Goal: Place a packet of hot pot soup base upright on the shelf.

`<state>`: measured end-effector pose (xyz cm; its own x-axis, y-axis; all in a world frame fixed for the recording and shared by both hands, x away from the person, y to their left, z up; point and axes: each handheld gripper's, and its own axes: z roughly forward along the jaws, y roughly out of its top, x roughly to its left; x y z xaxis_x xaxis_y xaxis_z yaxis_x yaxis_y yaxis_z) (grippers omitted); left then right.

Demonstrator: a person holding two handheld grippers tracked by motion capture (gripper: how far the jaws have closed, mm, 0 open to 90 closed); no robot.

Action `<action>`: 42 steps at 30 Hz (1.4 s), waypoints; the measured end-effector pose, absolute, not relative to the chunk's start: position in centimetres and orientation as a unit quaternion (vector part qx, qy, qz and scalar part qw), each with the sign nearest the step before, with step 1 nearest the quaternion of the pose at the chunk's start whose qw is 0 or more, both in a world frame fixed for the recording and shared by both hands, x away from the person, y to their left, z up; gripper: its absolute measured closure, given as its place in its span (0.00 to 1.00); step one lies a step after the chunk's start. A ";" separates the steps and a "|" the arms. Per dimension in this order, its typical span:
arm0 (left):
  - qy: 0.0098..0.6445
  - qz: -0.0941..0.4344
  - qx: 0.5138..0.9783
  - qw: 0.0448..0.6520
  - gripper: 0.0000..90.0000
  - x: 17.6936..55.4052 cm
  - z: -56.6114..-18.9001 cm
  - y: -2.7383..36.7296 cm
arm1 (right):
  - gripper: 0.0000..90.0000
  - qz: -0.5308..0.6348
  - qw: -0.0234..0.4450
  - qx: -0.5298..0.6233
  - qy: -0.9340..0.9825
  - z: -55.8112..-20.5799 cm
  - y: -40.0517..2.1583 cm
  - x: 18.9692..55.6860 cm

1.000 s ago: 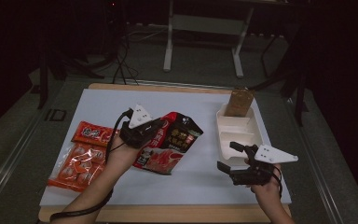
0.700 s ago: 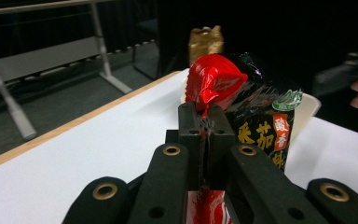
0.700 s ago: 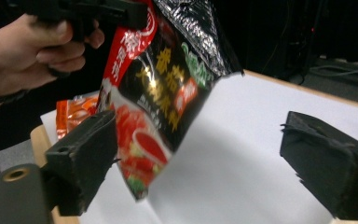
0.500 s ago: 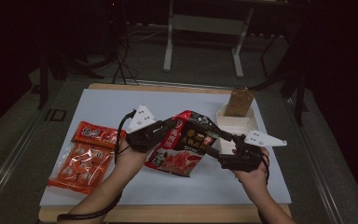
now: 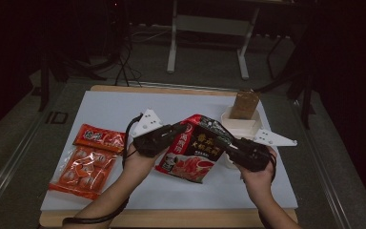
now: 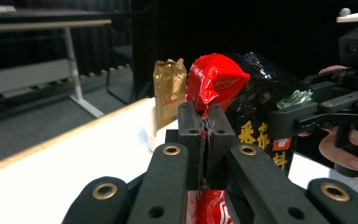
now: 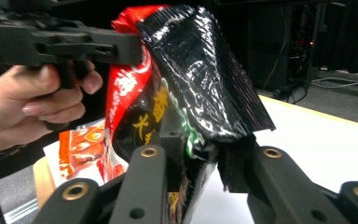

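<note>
Over white table (image 5: pixel 124 102) — glossy red-and-black pouch (image 5: pixel 195 148), crumpled.

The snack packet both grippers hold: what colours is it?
Red and black snack packet, yellow lettering; clearest in the right gripper view.

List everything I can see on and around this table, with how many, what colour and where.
red and black snack bag: one, lifted mid-table, gripped at both ends
orange-red packets: two, lying at the table's left side
white tub: one, right rear of the table
brown-gold pouch: one, standing in the white tub
table: one, white top with wooden edge
metal frame: one, grey, on the floor behind
left gripper: one, black, shut on the snack bag's red end
right gripper: one, black, jaws just closed on the snack bag's black end
</note>
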<state>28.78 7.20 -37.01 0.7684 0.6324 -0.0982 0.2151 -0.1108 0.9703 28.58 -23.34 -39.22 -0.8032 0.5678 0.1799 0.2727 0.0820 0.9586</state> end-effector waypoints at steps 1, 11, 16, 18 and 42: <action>0.291 0.174 0.726 0.599 0.99 28.8 -37.1 7.2 | 0.84 0.612 0.120 0.288 0.727 -39.1 -23.3 28.6; 0.288 0.141 0.734 0.599 0.95 29.3 -37.3 7.7 | 0.87 0.604 0.126 0.275 0.737 -37.6 -23.6 28.6; 0.279 0.127 0.736 0.603 0.84 29.5 -37.5 7.6 | 0.87 0.601 0.143 0.265 0.741 -36.8 -24.0 28.5; 0.281 0.121 0.735 0.606 0.78 29.5 -37.5 7.8 | 0.87 0.598 0.148 0.264 0.742 -36.5 -24.2 28.5; 0.280 0.142 0.744 0.589 0.03 26.7 -42.3 10.5 | 0.87 0.614 0.201 0.263 0.717 -33.6 -28.2 31.8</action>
<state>26.71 10.45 -42.30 0.8022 0.5852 -0.1183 0.2498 -0.1491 0.9567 31.78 -28.20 -33.58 -0.7809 0.6237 0.0344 0.1301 0.1085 0.9855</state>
